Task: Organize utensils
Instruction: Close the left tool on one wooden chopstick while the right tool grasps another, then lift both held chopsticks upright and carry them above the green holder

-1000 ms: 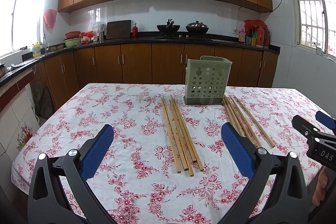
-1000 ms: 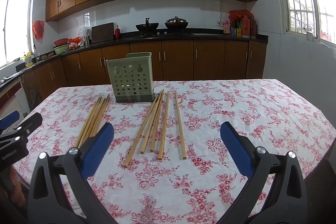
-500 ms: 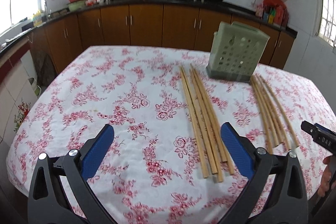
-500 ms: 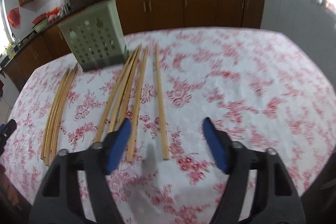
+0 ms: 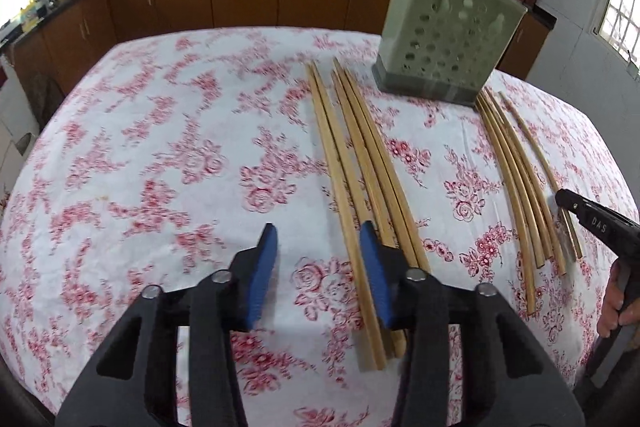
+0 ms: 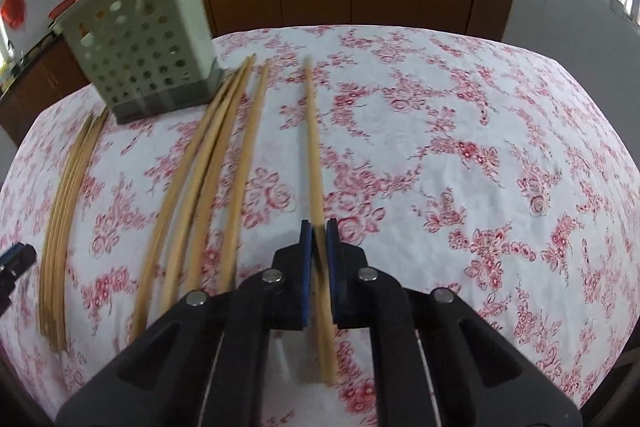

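Right gripper pinches the lone chopstick — left gripper closing on one, holder beyond.

Left gripper over chopsticks on the bench
Its jaws are closing, one chopstick between them; a green holder stands beyond.

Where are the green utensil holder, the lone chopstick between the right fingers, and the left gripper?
green utensil holder (image 6: 148, 55), right wrist view, on its perforated front wall.
lone chopstick (image 6: 314, 147), right wrist view, mid-shaft ahead of the fingers.
left gripper (image 5: 320, 267), left wrist view, midway between its blue fingertips.
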A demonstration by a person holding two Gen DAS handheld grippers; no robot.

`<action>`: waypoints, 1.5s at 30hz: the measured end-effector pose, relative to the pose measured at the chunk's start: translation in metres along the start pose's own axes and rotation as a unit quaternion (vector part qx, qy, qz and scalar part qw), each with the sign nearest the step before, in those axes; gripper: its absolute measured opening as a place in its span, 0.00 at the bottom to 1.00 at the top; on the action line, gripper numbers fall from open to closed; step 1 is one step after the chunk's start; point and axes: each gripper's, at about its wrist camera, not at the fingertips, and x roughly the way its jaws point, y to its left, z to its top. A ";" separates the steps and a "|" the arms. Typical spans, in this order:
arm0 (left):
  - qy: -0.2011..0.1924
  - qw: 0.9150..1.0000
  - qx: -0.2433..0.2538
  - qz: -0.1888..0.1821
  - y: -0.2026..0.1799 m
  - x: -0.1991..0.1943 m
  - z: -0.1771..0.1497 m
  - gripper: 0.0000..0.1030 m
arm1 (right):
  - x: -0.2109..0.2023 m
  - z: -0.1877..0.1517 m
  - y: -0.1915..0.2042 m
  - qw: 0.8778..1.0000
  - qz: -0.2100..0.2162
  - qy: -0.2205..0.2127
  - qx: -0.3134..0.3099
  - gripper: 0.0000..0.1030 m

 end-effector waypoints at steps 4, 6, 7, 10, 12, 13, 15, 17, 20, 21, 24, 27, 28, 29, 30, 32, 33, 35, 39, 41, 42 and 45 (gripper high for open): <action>0.014 1.000 0.004 -0.006 -0.004 0.009 0.002 0.28 | -0.001 -0.001 -0.002 1.000 -0.001 -0.002 -0.005 0.08; 0.013 1.000 0.011 0.004 -0.006 0.012 0.005 0.16 | -0.001 -0.001 -0.002 1.000 -0.002 -0.003 -0.007 0.08; 0.013 1.000 0.013 0.009 -0.006 0.013 0.006 0.12 | 0.002 0.001 -0.002 1.000 -0.003 -0.004 -0.008 0.08; 0.012 1.000 0.010 0.017 0.001 0.019 0.015 0.08 | 0.011 0.010 -0.002 1.000 -0.007 -0.005 -0.011 0.08; 0.010 0.999 0.007 0.031 0.010 0.025 0.026 0.07 | 0.016 0.016 -0.007 1.000 -0.009 -0.006 -0.004 0.08; 0.007 0.999 0.002 0.038 0.017 0.028 0.031 0.07 | 0.018 0.019 -0.010 1.000 -0.012 -0.008 -0.002 0.08; 0.004 0.999 -0.006 0.039 0.026 0.031 0.038 0.07 | 0.023 0.025 -0.018 1.000 -0.021 -0.014 0.004 0.08; 0.001 0.999 -0.006 0.035 0.034 0.033 0.043 0.08 | 0.025 0.029 -0.022 0.999 -0.028 -0.017 0.006 0.08; -0.004 1.000 0.008 0.030 0.034 0.034 0.042 0.08 | 0.027 0.031 -0.027 0.999 -0.029 -0.020 0.010 0.08; -0.008 0.999 0.015 0.033 0.032 0.033 0.041 0.08 | 0.028 0.031 -0.028 0.999 -0.031 -0.021 0.009 0.08; -0.016 0.999 0.026 0.036 0.028 0.032 0.038 0.10 | 0.028 0.028 -0.024 0.999 -0.040 -0.028 -0.002 0.09; -0.016 0.999 0.023 0.032 0.030 0.030 0.037 0.10 | 0.026 0.026 -0.024 0.999 -0.039 -0.029 -0.002 0.09; -0.016 0.999 0.024 0.033 0.029 0.030 0.037 0.10 | 0.025 0.025 -0.024 0.999 -0.037 -0.028 -0.001 0.09; -0.015 0.999 0.025 0.034 0.030 0.030 0.037 0.10 | 0.023 0.022 -0.023 0.999 -0.036 -0.028 -0.001 0.09; -0.015 0.999 0.027 0.034 0.029 0.029 0.035 0.11 | 0.022 0.020 -0.024 0.999 -0.035 -0.027 0.000 0.09; -0.014 0.999 0.027 0.034 0.030 0.029 0.034 0.11 | 0.019 0.018 -0.025 0.999 -0.033 -0.027 0.002 0.09; -0.014 0.999 0.027 0.034 0.030 0.027 0.033 0.11 | 0.018 0.016 -0.025 0.999 -0.033 -0.027 0.002 0.09; -0.015 0.999 0.025 0.033 0.030 0.024 0.028 0.11 | 0.015 0.013 -0.026 0.999 -0.032 -0.028 0.000 0.09; -0.015 0.999 0.022 0.032 0.031 0.020 0.023 0.10 | 0.013 0.010 -0.026 0.999 -0.027 -0.030 -0.005 0.08; -0.014 0.999 0.025 0.036 0.031 0.020 0.022 0.08 | 0.012 0.009 -0.026 0.999 -0.022 -0.027 -0.004 0.08; -0.011 0.999 0.024 0.035 0.032 0.020 0.023 0.08 | 0.010 0.010 -0.027 0.999 -0.018 -0.027 -0.002 0.08; -0.016 0.999 0.016 0.031 0.036 0.010 0.024 0.07 | -0.006 0.010 -0.026 0.998 -0.017 -0.053 -0.003 0.08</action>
